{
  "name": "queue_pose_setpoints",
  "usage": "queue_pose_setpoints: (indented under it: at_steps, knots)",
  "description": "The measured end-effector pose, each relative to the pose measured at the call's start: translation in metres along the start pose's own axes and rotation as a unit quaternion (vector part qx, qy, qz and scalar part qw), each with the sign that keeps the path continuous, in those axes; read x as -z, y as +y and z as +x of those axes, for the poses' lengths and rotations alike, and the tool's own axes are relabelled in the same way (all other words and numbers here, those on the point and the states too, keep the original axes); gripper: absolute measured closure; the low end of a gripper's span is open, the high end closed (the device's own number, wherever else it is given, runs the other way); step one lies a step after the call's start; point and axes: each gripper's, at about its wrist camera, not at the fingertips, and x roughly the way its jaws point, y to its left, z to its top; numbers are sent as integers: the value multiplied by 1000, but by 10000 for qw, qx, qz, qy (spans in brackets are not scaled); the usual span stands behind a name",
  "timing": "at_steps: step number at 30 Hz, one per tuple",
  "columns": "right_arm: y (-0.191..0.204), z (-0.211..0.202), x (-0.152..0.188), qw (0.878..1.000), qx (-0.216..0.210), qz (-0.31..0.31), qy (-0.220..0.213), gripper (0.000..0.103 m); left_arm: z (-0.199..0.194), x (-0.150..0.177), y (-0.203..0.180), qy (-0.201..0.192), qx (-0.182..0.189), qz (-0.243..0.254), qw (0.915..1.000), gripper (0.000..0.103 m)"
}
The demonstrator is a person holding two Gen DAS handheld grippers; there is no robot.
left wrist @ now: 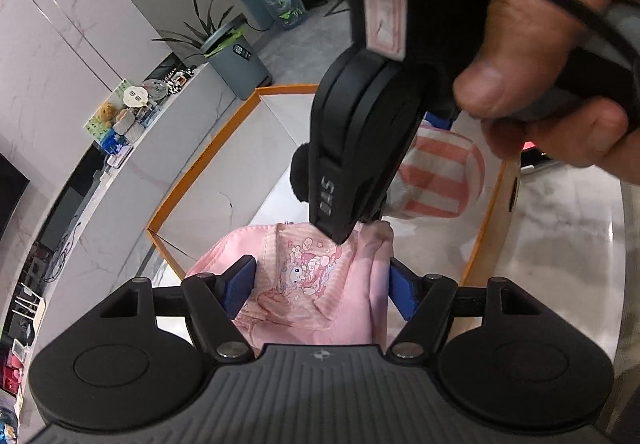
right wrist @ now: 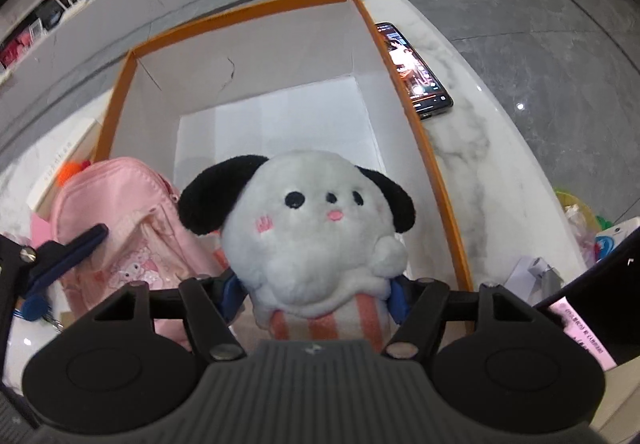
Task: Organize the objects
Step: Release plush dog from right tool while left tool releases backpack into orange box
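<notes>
Two soft things are being carried to one orange-rimmed box [right wrist: 404, 92] at once, probably so both go in together. At the left, the left gripper [left wrist: 322, 286] has its blue pads either side of a pink pouch [left wrist: 320, 284] at the near-left corner of the box; whether the pads press it I cannot tell. To its right, the right gripper [right wrist: 316, 296] is closed on the striped body of a white plush dog [right wrist: 316, 228], held over the near edge with its head toward the white box floor. Each gripper crowds the other in that corner. Further right on the bench [right wrist: 500, 132], a lit phone [right wrist: 414, 68] lies just beside the box wall, and small clutter sits at the far right.
</notes>
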Motion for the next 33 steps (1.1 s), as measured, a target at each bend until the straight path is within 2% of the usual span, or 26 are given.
queue_pose_setpoints:
  at_steps: [4, 7, 19, 22, 25, 27, 33]
  knots:
    - [1, 2, 0, 10000, 66, -57, 13, 30, -3, 3, -3, 27, -34, 9, 10000, 17]
    - [0, 0, -1, 10000, 82, -28, 11, 24, -4, 3, -2, 35, -168, 75, 9998, 10]
    - [-2, -7, 2, 10000, 50, 33, -67, 24, 0, -3, 4, 46, -213, 208, 9995, 8]
    - [-3, -11, 1, 9998, 47, 97, -163, 24, -6, -2, 1, -100, -342, 308, 9989, 8]
    - [-7, -17, -1, 9993, 38, 226, -280, 24, -14, -3, -2, -441, -509, 504, 9965, 8]
    - [-11, -21, -2, 9990, 25, 298, -334, 24, -20, -4, -2, -587, -483, 529, 9957, 8]
    - [-17, -29, -4, 9985, 33, 396, -386, 24, -22, -4, 5, -419, -536, 413, 9968, 8]
